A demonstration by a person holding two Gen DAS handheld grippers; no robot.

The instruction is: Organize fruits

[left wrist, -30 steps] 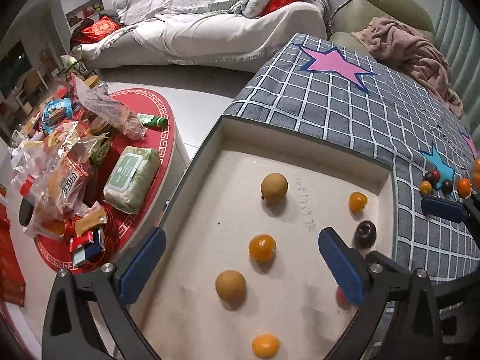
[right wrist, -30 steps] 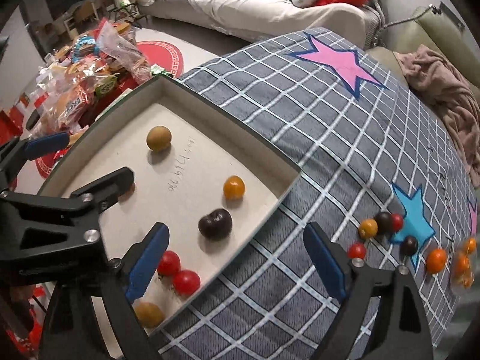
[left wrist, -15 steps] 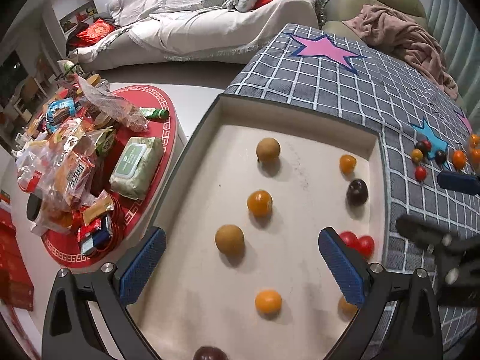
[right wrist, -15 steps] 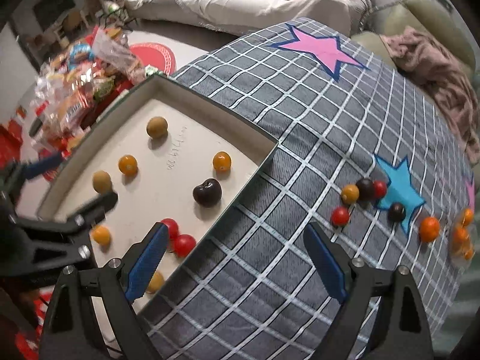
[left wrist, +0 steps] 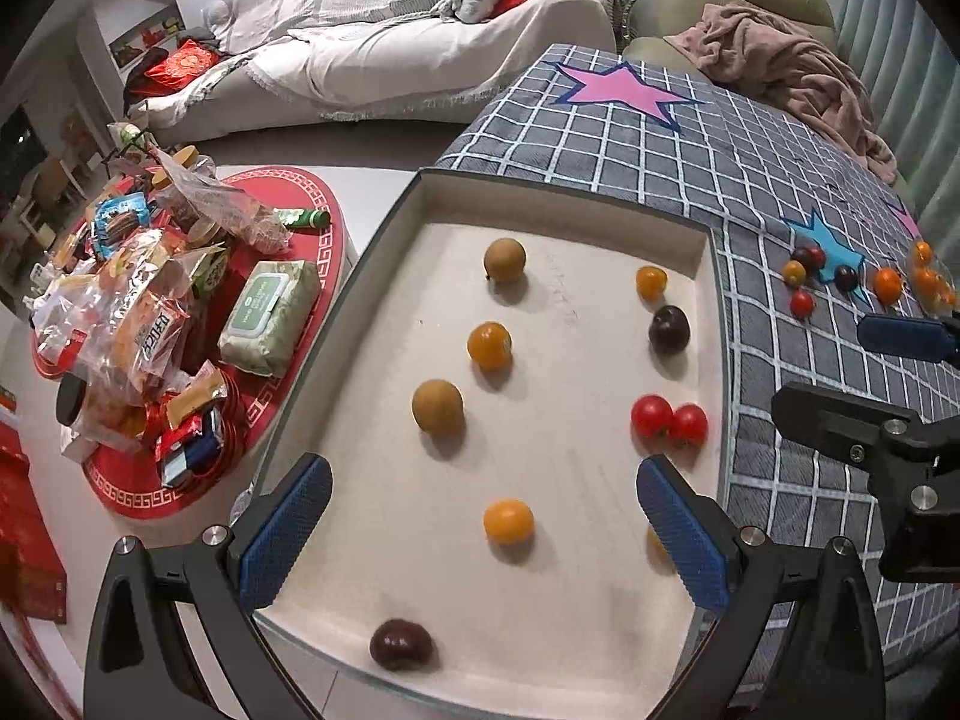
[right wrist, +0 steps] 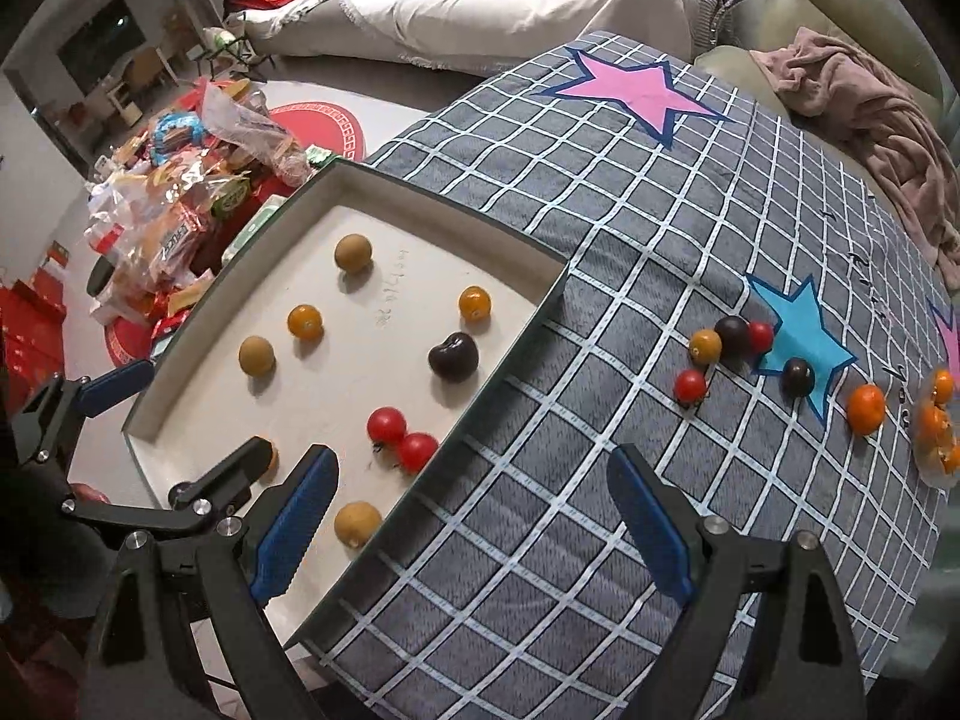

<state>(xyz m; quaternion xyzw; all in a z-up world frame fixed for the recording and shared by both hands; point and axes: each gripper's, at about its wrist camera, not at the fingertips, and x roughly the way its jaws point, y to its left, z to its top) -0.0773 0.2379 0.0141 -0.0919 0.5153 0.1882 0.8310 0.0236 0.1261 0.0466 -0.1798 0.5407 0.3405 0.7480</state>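
A shallow white tray [left wrist: 564, 204] [right wrist: 444, 198] holds several small fruits: brown longans [left wrist: 437, 407], orange fruits [left wrist: 489, 345], two red tomatoes [left wrist: 652, 416] [right wrist: 387, 425] and dark plums [left wrist: 669, 329] [right wrist: 453, 357]. More fruits lie loose on the grey checked cloth by the blue star: an orange one [right wrist: 705, 346], a red one [right wrist: 690, 386], dark ones [right wrist: 798, 377] and an orange [right wrist: 866, 409]. My left gripper [left wrist: 480, 540] is open and empty above the tray's near end. My right gripper [right wrist: 474, 522] is open and empty above the cloth beside the tray.
A round red side table [left wrist: 288, 360] piled with snack bags and a wipes pack [left wrist: 270, 315] stands left of the tray. A white sofa [left wrist: 420, 54] and a pink blanket [left wrist: 780, 66] lie behind. A bag of oranges [right wrist: 936, 426] sits at the cloth's right edge.
Both grippers have pulled back and up, so more of the tray and cloth shows. Both stay open and empty. The fruits have not moved.
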